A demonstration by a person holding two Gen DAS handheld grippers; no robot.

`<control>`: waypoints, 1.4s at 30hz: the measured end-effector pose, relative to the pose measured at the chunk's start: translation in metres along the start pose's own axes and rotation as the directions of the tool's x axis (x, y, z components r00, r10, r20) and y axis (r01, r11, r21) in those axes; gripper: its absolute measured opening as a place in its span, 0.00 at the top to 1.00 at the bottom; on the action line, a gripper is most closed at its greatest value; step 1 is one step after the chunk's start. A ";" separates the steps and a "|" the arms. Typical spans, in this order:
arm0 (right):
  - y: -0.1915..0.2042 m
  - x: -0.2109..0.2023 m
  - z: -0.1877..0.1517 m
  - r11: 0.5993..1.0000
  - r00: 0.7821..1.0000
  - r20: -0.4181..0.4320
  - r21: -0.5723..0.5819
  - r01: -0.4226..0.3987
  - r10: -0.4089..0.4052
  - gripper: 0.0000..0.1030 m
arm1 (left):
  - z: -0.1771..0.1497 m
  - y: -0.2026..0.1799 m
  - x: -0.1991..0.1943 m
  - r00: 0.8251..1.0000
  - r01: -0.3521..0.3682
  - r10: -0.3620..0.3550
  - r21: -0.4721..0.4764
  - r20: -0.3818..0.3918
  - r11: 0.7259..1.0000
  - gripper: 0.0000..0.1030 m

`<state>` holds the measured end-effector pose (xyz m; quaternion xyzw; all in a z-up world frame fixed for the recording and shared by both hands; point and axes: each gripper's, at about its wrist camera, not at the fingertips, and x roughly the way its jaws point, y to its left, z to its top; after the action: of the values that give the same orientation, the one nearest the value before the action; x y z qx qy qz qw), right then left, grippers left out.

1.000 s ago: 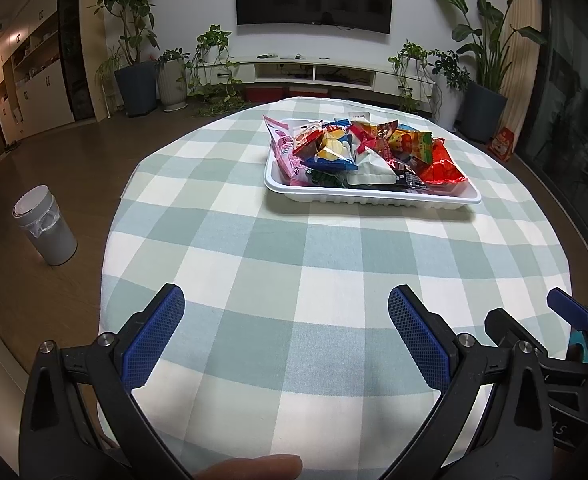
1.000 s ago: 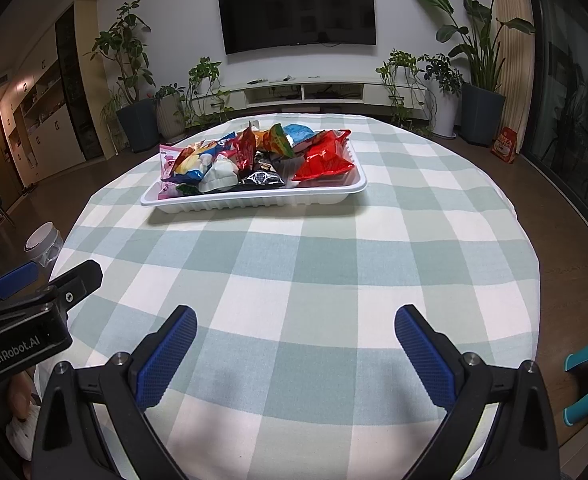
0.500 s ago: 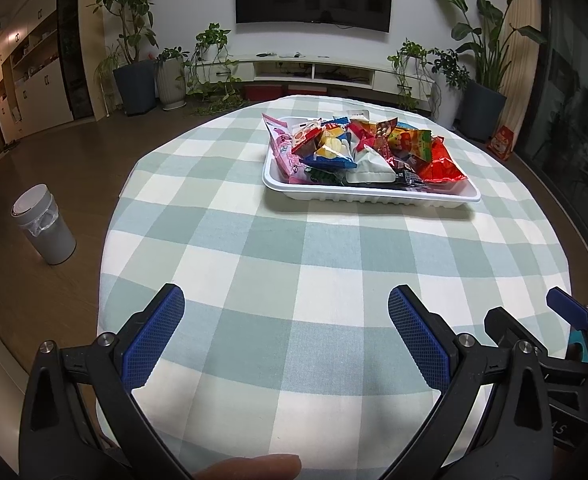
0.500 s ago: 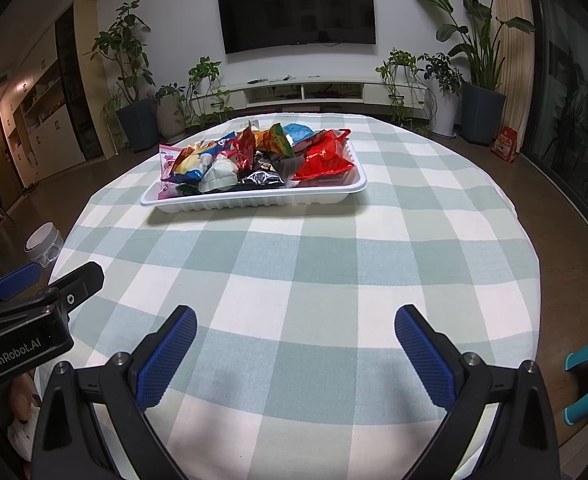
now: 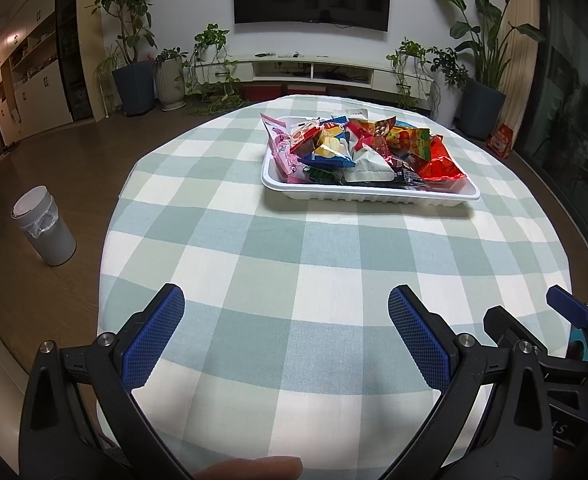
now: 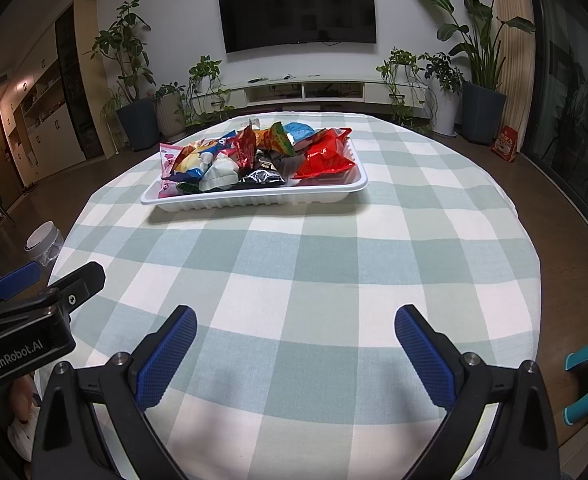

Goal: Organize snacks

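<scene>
Looking across the last second, basically nothing shifts: both the left gripper (image 5: 286, 322) and right gripper (image 6: 296, 344) hover wide open and empty over the checked cloth (image 6: 294, 280), well short of the ribbed white plastic tray (image 5: 368, 196) (crinkly foil snack packets (image 6: 254, 160) heaped inside).

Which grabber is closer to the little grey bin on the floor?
Left. The left gripper hangs over the table's near edge on the side where the grey bin stands. The right gripper is further along that edge, with the left gripper between it and the bin.
</scene>
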<state>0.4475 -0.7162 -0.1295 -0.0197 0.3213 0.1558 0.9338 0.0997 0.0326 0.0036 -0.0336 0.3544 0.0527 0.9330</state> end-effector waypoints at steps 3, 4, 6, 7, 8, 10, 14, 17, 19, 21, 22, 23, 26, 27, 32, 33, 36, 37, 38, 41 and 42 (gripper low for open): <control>0.000 0.000 0.000 1.000 1.000 -0.001 0.000 0.000 0.000 0.01 | 0.000 0.000 0.000 1.000 -0.003 0.003 0.001 -0.001 1.000 0.00; 0.001 -0.001 -0.001 1.000 1.000 -0.001 0.000 0.002 -0.002 0.01 | 0.001 0.000 0.001 1.000 -0.002 0.002 0.001 -0.001 1.000 0.00; 0.000 0.000 0.000 1.000 1.000 -0.001 0.000 0.001 -0.001 0.01 | 0.000 0.000 0.000 1.000 -0.002 0.002 -0.001 0.001 1.000 0.00; 0.000 0.000 0.000 1.000 1.000 -0.001 0.000 0.002 -0.002 0.01 | 0.001 0.001 0.001 1.000 -0.001 0.001 -0.002 0.000 1.000 0.00; 0.000 0.000 0.000 1.000 1.000 -0.001 0.002 0.002 -0.002 0.01 | 0.000 0.001 0.001 1.000 0.000 0.000 -0.001 -0.001 1.000 0.00; 0.000 0.000 -0.002 1.000 1.000 -0.002 0.002 0.003 -0.003 0.01 | 0.000 0.000 0.001 1.000 -0.002 0.002 0.000 -0.002 1.000 0.00; 0.000 0.000 -0.002 1.000 1.000 -0.002 0.002 0.002 -0.002 0.01 | -0.001 0.000 0.000 1.000 0.000 0.000 -0.001 -0.001 1.000 0.00; 0.000 0.000 -0.001 1.000 1.000 -0.003 0.001 0.002 -0.002 0.01 | 0.000 0.000 0.001 1.000 0.001 -0.001 -0.001 -0.002 1.000 0.00; 0.000 0.000 -0.001 1.000 1.000 -0.004 0.000 0.002 -0.002 0.01 | -0.001 0.001 0.000 1.000 0.001 -0.001 -0.003 -0.005 1.000 0.00; -0.001 0.000 -0.003 1.000 1.000 -0.005 -0.001 0.002 -0.002 0.01 | 0.000 0.002 0.001 1.000 0.005 -0.005 -0.005 -0.008 1.000 0.00; -0.001 0.000 -0.003 1.000 1.000 -0.005 0.000 0.002 -0.002 0.01 | 0.001 0.003 0.002 1.000 0.006 -0.006 -0.006 -0.009 1.000 0.00; -0.001 0.000 -0.003 1.000 1.000 -0.005 0.000 0.002 -0.002 0.01 | 0.001 0.003 0.001 1.000 0.007 -0.007 -0.007 -0.010 1.000 0.00; -0.001 -0.001 -0.003 1.000 1.000 -0.006 0.000 0.002 -0.002 0.01 | 0.002 0.003 0.002 1.000 0.008 -0.008 -0.003 -0.012 1.000 0.00; -0.001 -0.001 -0.003 1.000 1.000 -0.005 0.000 0.002 -0.002 0.01 | 0.002 0.002 0.002 1.000 0.008 -0.008 -0.001 -0.012 1.000 0.00; -0.001 -0.001 -0.003 1.000 1.000 -0.006 0.000 0.003 -0.003 0.01 | 0.002 0.002 0.002 1.000 0.008 -0.008 -0.003 -0.012 1.000 0.00; -0.001 -0.001 -0.003 1.000 1.000 -0.006 0.000 0.003 -0.003 0.01 | 0.002 0.002 0.002 1.000 0.008 -0.008 -0.003 -0.012 1.000 0.00; -0.001 -0.001 -0.004 1.000 1.000 -0.007 -0.001 0.002 -0.002 0.01 | 0.002 0.001 0.002 1.000 0.000 0.000 0.003 -0.013 1.000 0.00; -0.001 -0.001 -0.003 1.000 1.000 -0.007 0.000 0.002 -0.002 0.01 | 0.002 0.000 0.002 1.000 0.003 -0.003 0.003 -0.014 1.000 0.00; -0.001 0.000 -0.003 1.000 1.000 -0.006 0.000 0.002 -0.002 0.01 | 0.002 0.000 0.002 1.000 0.005 -0.005 0.003 -0.015 1.000 0.00; -0.001 -0.001 -0.003 1.000 1.000 -0.007 0.000 0.003 -0.003 0.01 | 0.002 0.000 0.002 1.000 0.003 -0.003 0.003 -0.016 1.000 0.00; -0.001 0.000 -0.003 1.000 1.000 -0.007 0.000 0.003 -0.003 0.01 | 0.002 0.000 0.002 1.000 0.005 -0.005 0.003 -0.017 1.000 0.00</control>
<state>0.4457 -0.7174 -0.1316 -0.0208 0.3246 0.1546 0.9329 0.1026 0.0330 0.0034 -0.0337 0.3623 0.0496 0.9301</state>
